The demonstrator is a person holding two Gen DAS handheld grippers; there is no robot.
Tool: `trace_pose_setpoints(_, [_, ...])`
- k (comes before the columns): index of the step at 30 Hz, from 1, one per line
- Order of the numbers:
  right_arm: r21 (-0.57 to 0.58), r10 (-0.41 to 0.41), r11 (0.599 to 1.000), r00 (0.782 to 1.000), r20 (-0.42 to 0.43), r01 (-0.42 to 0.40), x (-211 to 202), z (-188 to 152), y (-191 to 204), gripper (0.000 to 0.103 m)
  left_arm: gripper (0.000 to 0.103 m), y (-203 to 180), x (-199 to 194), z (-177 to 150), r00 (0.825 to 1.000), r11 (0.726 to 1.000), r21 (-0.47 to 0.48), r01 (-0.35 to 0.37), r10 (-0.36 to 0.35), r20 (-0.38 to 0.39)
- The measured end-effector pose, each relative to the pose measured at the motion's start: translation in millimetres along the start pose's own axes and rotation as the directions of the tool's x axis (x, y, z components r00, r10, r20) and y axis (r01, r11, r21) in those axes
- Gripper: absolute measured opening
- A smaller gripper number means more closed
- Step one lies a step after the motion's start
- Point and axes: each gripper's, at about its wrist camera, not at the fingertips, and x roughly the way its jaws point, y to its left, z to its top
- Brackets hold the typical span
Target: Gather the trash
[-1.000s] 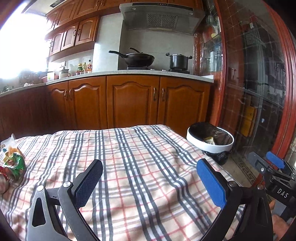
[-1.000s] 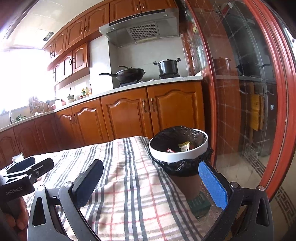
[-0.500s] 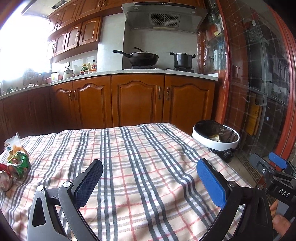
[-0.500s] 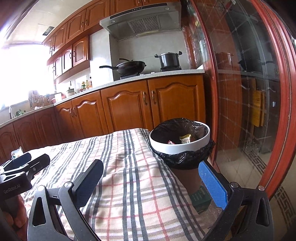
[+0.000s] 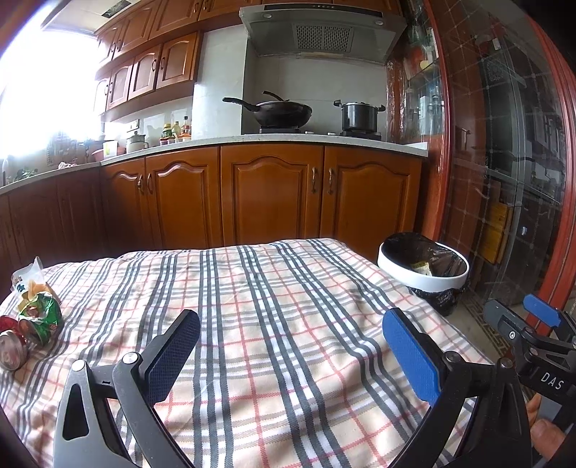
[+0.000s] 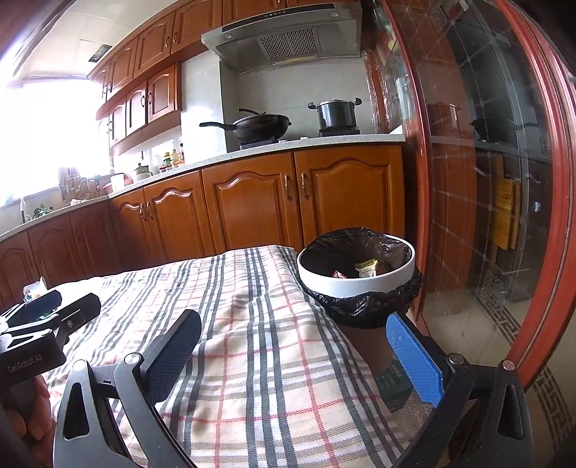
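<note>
- left tongs (image 5: pixel 291 354) gape wide, empty, over the checked counter (image 5: pixel 273 309)
- right tongs (image 6: pixel 293 354) wide apart too, empty
- trash (image 5: pixel 30 320) at counter's left edge
- bin (image 6: pixel 356 277) off its right end

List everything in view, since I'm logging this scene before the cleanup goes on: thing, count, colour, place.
Wrapper: one, green and orange, crumpled at the cloth's far left.
Can: one, red with a silver end, on its side beside the wrapper.
Bin: one, white rim, black liner, off the table's right edge, scraps inside.
Cloth: one, cream plaid with grey and red stripes, covering the table.
Wok: one, black, on the stove.
Pot: one, dark, right of the wok.
Hood: one, steel, above the stove.
Cabinets: brown wood, under the counter.
Left gripper: open, empty, above the cloth.
Right gripper: open, empty, near the bin.
</note>
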Motion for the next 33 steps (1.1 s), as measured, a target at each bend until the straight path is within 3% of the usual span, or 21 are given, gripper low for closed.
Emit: trace_pose_setpoints(33, [-0.001,0.035,0.999,0.999,-0.002,-0.035,3.3,4.1,9.5,0.103,0.102,10.5,6.3,0.5,1.000,1.000,0.006,-0.008,0.008,-0.004])
